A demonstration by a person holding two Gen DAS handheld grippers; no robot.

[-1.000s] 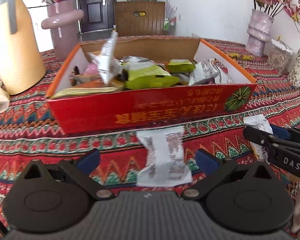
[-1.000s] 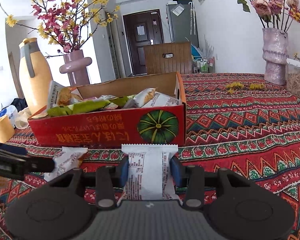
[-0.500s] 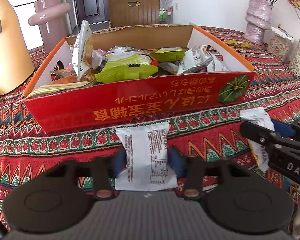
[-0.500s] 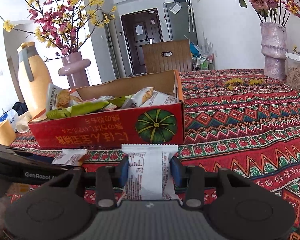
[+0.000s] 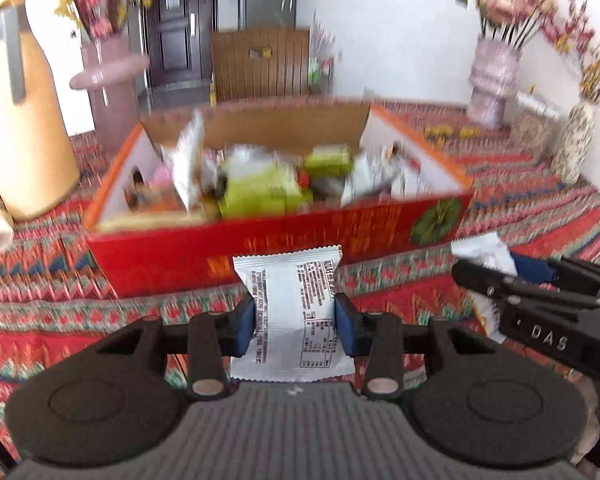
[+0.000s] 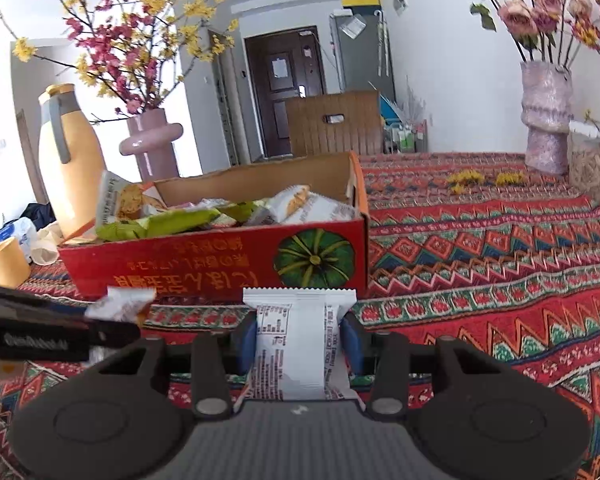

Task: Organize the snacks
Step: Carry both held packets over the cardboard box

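A red cardboard box (image 5: 172, 256) holding several snack packets stands on the patterned tablecloth; it also shows in the right wrist view (image 6: 204, 272). My left gripper (image 5: 296, 320) is shut on a white snack packet (image 5: 292, 312), held above the cloth in front of the box. My right gripper (image 6: 300, 340) is shut on another white snack packet (image 6: 296, 344), in front of the box's right end. The right gripper shows at the right of the left wrist view (image 5: 540, 304). The left gripper shows at the left of the right wrist view (image 6: 52, 336).
A tan jug (image 6: 68, 168) and a pink vase (image 6: 152, 144) stand behind the box on the left. A paper cup (image 6: 4, 260) sits at far left. A pale vase (image 6: 544, 116) and a jar (image 6: 592, 164) stand at the back right.
My left gripper closed on the white packet that lay on the cloth and lifted it. My right gripper kept its packet and rose slightly.
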